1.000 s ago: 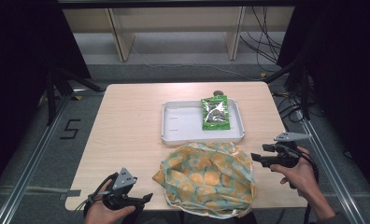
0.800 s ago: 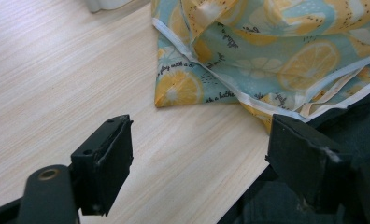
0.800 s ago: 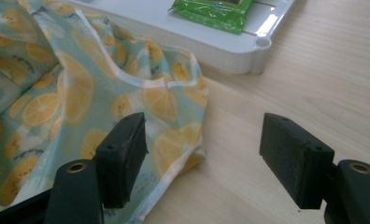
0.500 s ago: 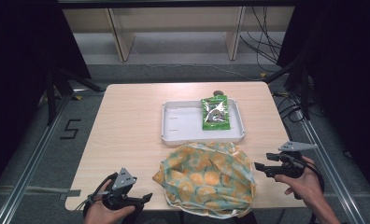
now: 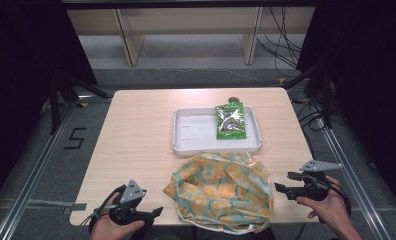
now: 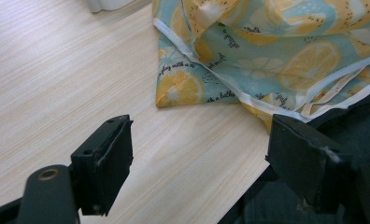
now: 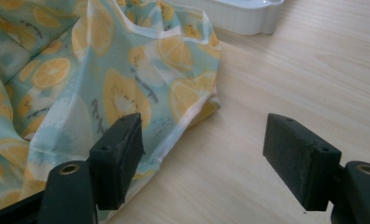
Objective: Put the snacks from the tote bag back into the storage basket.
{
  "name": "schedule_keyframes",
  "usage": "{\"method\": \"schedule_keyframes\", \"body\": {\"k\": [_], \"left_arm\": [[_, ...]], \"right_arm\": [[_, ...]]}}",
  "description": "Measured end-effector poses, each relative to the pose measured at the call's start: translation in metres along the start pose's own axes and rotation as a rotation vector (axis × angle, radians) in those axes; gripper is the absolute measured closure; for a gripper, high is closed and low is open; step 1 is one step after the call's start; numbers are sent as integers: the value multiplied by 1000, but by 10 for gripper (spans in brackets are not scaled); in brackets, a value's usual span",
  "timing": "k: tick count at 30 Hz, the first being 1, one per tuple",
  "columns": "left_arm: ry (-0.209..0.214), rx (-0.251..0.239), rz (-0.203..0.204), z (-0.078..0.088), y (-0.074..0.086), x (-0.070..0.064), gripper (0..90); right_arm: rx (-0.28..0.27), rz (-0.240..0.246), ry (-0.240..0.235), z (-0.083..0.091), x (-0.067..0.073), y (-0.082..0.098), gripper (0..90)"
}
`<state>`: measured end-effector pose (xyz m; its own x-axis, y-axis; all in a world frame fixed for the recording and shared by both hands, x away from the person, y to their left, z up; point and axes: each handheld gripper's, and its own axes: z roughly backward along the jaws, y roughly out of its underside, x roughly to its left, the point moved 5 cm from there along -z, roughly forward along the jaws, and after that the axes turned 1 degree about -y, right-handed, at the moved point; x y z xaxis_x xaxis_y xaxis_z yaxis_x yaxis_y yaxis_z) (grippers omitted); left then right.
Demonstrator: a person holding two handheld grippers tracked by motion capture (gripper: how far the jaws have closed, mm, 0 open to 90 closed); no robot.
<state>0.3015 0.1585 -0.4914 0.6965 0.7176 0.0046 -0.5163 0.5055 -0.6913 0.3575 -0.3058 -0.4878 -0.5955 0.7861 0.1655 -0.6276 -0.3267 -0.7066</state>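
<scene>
A light-blue cloth bag (image 5: 221, 192) printed with orange and lemon slices lies crumpled at the table's front middle. My right gripper (image 5: 284, 182) is just right of it, pointing left at its edge. In the right gripper view the right gripper (image 7: 204, 154) is open, its jaws have just been opening, and bare wood lies between them; the bag (image 7: 80, 79) reaches past the left jaw. My left gripper (image 5: 156, 212) sits at the front left edge. It is open (image 6: 199, 158) over the table, with the bag's corner (image 6: 267, 51) a little ahead.
A white tray (image 5: 196, 131) stands behind the bag, holding a green snack packet (image 5: 230, 121) at its right end. A small brown thing sits just beyond the tray. The tray's corner (image 7: 230, 14) is close to the bag's far edge. Bare wood spreads to the left.
My right gripper has come down and toward the table's near edge, staying beside the bag's right side. The left gripper and the bag have not moved.
</scene>
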Motion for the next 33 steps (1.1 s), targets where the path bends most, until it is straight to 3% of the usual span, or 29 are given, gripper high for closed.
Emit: {"method": "schedule_keyframes", "body": {"k": [4,5,6,7,9,10,11,13,14,16,18,19,20,23,25,26,27,29,30,31,33], "left_arm": [[-1,-1,-2,0,0,0,216],[-1,-1,-2,0,0,0,216],[-3,-2,-3,0,0,0,216],[-4,-2,-6,0,0,1,216],[-4,-1,-7,0,0,1,214],[-4,-1,-4,0,0,1,214],[-3,-1,-5,0,0,0,214],[-3,-2,-5,0,0,0,214],[-3,-1,-6,0,0,1,214],[-4,-1,-5,0,0,1,214],[-2,-8,4,0,0,0,214],[-2,-8,5,0,-1,0,214],[-2,-8,4,0,-1,0,214],[-3,-8,6,-1,0,0,214],[-3,-8,5,0,-1,0,214],[-3,-9,6,-1,-1,0,214],[-3,-8,4,-1,-1,0,214],[-3,-8,6,-1,0,0,214],[-4,-7,5,-1,0,0,214],[-4,-8,4,-1,-1,0,214],[-4,-7,4,-1,-1,0,214]], "right_arm": [[9,-4,7,3,3,4,289],[-2,16,2,2,2,5,289],[0,-37,6,3,6,7,289],[3,-7,-1,4,3,8,289],[-8,-4,-1,5,2,10,289],[-3,-12,-3,6,3,12,289],[1,-56,0,7,7,14,289],[-13,-5,4,8,2,15,289],[-17,-38,8,8,5,17,289],[-1,-30,3,10,4,19,289],[-1,-53,-5,11,6,20,289],[-12,-18,0,10,4,20,289],[-22,-46,14,10,6,21,289],[-17,-61,8,11,7,22,289],[-22,-16,28,12,3,21,289],[-20,-54,15,11,7,22,289],[-6,-56,14,12,7,23,289],[-19,-19,31,11,4,22,289],[-11,-66,11,11,7,22,289],[-16,-31,21,11,4,22,289],[-23,-15,31,12,2,21,289]]}}
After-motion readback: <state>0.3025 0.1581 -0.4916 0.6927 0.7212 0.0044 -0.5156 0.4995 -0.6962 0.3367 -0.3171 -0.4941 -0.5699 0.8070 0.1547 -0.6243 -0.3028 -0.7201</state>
